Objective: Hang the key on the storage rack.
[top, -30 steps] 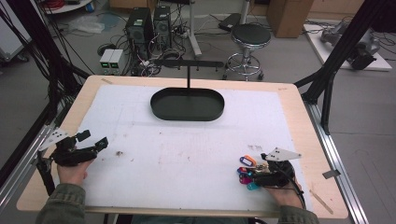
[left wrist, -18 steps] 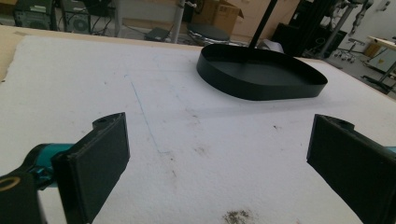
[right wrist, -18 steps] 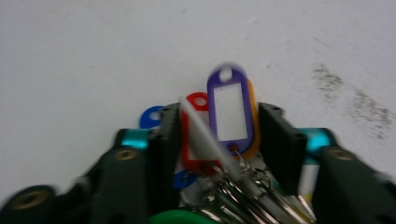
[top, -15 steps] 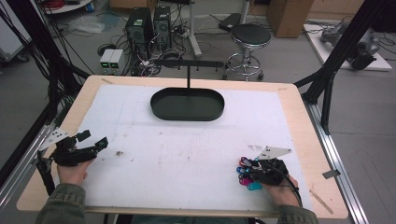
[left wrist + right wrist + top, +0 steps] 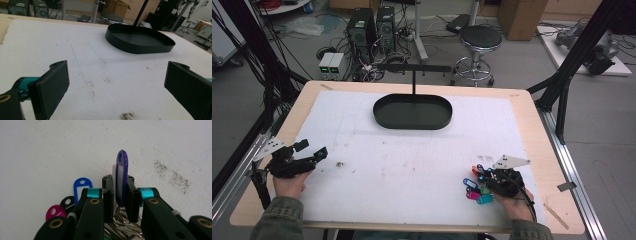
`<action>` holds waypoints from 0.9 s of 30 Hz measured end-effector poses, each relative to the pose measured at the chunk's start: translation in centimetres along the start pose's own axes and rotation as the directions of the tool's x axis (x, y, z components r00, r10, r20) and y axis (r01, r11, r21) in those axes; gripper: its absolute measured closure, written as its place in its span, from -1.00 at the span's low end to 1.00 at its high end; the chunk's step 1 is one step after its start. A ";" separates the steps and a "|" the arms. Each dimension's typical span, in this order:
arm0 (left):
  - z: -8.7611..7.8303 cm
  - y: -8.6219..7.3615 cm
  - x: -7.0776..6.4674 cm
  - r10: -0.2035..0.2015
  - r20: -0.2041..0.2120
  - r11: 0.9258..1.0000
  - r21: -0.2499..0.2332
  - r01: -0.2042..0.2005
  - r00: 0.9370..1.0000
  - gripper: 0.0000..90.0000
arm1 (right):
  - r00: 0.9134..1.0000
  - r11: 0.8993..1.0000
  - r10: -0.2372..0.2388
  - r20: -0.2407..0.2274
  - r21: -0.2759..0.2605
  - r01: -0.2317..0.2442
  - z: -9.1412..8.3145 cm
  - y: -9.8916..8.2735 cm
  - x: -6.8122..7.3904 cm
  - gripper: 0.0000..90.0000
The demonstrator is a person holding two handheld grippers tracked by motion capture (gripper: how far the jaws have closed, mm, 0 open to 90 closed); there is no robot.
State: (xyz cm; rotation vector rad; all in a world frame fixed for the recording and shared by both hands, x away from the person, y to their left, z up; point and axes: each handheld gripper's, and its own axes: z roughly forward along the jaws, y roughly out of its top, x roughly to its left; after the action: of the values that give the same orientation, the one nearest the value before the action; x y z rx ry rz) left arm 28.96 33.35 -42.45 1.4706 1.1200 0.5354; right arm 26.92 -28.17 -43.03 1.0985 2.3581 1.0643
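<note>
Bunch of key tags (image 5: pixel 476 186) w/ coloured plastic fobs lies at the near right of the white mat (image 5: pixel 412 165), by the table edge. Right gripper (image 5: pixel 119 195) has just been closing; its jaws now pinch the purple tag (image 5: pixel 122 177), plus a white one behind it, upright between the pads, prob. so the whole ring lifts by one fob. Blue tag (image 5: pixel 81 185), black & pink ones splay beside. Left gripper (image 5: pixel 314 150) rests near left, jaws wide, nothing in them. Black oval tray (image 5: pixel 413 119) sits far centre, likely the drop spot.
</note>
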 end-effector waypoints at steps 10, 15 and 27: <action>0.0 0.0 0.0 0.000 0.000 1.000 0.002 0.000 1.000 -0.86 | 0.999 0.998 0.050 0.007 -0.033 -0.049 -0.6 0.0 -0.2 0.79; 0.0 0.0 0.0 0.001 0.000 1.000 0.004 -0.001 1.000 -0.86 | 0.996 0.992 0.094 0.009 -0.086 -0.093 -1.3 0.1 -0.5 0.79; 0.0 0.0 0.0 0.003 0.005 1.000 0.005 -0.003 1.000 -0.86 | 0.980 0.959 0.193 -0.047 -0.201 -0.199 -3.4 0.8 -1.6 0.80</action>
State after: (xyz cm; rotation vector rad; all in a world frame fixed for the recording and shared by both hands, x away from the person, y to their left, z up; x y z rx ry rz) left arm 29.00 33.35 -42.50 1.4779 1.1162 0.5316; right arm 26.48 -30.67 -40.20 1.2649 2.1335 1.3649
